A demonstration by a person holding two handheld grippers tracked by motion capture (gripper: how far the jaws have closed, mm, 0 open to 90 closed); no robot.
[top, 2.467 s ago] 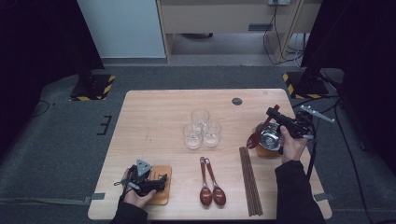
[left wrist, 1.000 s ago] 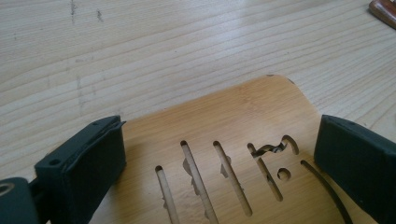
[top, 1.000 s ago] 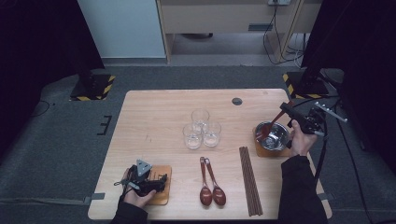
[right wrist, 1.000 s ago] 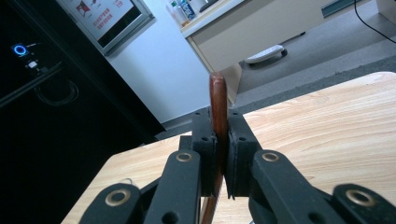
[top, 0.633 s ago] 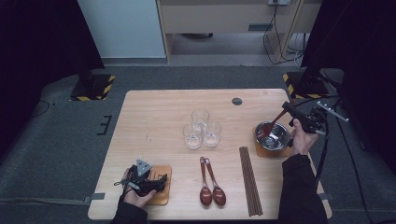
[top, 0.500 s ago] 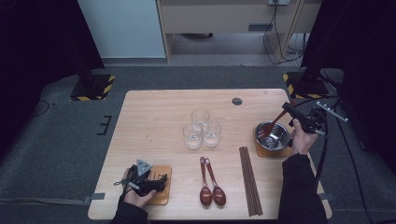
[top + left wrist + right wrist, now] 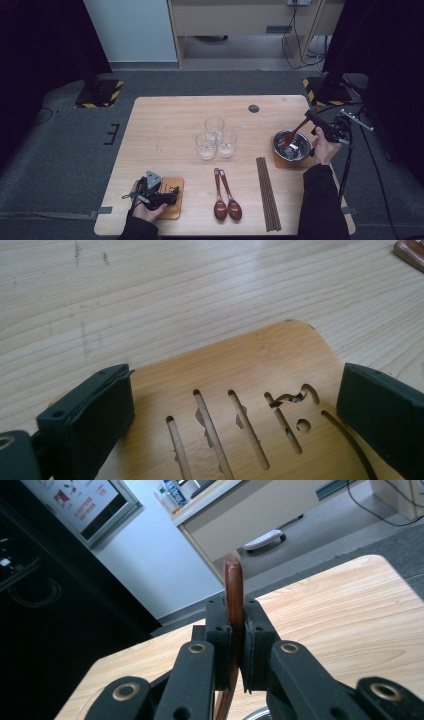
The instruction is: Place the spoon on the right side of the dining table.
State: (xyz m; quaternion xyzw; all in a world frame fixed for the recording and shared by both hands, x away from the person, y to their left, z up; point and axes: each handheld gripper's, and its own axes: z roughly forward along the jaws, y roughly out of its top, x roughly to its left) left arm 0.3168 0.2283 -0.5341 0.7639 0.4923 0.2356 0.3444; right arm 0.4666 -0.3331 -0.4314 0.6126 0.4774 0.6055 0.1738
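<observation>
A pale rectangular wooden table (image 7: 165, 130) with rounded corners fills the middle of the high view, standing on dark grey carpet (image 7: 60, 150); along the top of the frame run a light blue-white wall panel (image 7: 132, 30) and a beige cabinet (image 7: 235, 17) with cables hanging at its right, and two black stands on yellow-and-black striped bases (image 7: 97, 95) sit off the table's far corners. At the centre of the table three clear drinking glasses (image 7: 216, 137) stand clustered, touching or nearly so. Toward the lower middle two dark reddish-brown wooden spoons (image 7: 225, 200) lie side by side, with a bundle of dark brown chopsticks (image 7: 267, 192) just to their right. At the right edge a shiny steel bowl (image 7: 292, 145) rests on a light wooden coaster (image 7: 280, 161). The right gripper (image 7: 312, 120) has its fingers clamped narrowly on the handle of a third reddish-brown wooden spoon (image 7: 233, 592), whose bowl end dips into the steel bowl. At the lower left, the left gripper (image 7: 165, 194) rests over a slotted bamboo coaster (image 7: 250, 390), its fingers (image 7: 90, 415) spread wide either side of the coaster, gripping nothing. A small dark round disc (image 7: 254, 108) lies near the table's far edge.
</observation>
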